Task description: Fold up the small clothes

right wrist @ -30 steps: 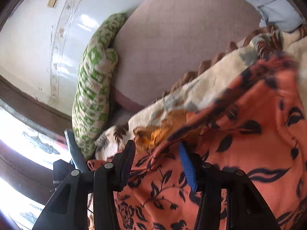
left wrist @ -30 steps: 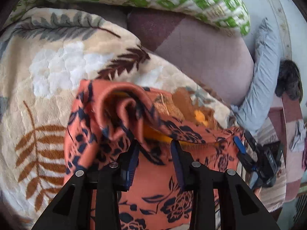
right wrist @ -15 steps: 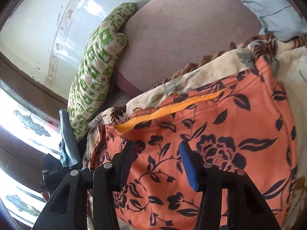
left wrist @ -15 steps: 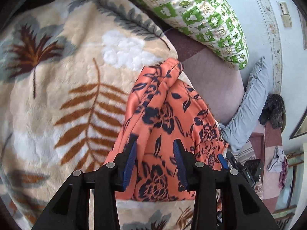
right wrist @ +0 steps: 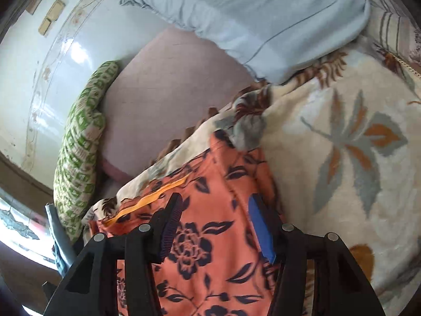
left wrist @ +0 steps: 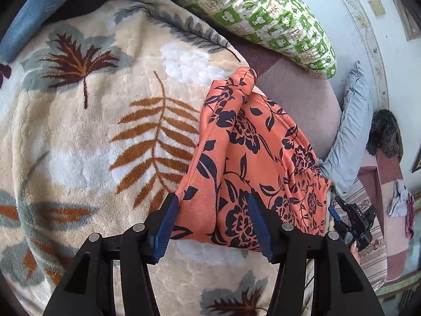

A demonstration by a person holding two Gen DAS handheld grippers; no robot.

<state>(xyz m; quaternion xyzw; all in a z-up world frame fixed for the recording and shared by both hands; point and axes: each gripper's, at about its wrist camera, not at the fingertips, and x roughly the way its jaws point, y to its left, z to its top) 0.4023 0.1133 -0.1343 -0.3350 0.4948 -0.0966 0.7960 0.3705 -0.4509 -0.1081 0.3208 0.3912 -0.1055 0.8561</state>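
An orange garment with dark blue flowers (left wrist: 252,158) lies folded on a cream leaf-print blanket (left wrist: 92,131). My left gripper (left wrist: 213,205) is open, its fingers either side of the garment's near edge, holding nothing. In the right wrist view the same garment (right wrist: 205,237) lies flat with a yellow inner band showing at its left edge. My right gripper (right wrist: 215,210) is open above it, holding nothing. The right gripper's black body also shows at the garment's far end in the left wrist view (left wrist: 352,223).
A green-and-white patterned pillow (left wrist: 263,8) lies at the back. A mauve sheet (right wrist: 168,100) and a pale blue cloth (right wrist: 263,18) lie beyond the blanket (right wrist: 342,144). A white wall stands behind the bed. More clothes hang at far right (left wrist: 400,200).
Both grippers held the garment lifted and bunched a second ago. They have laid it down folded, opened wider and drawn back a little.
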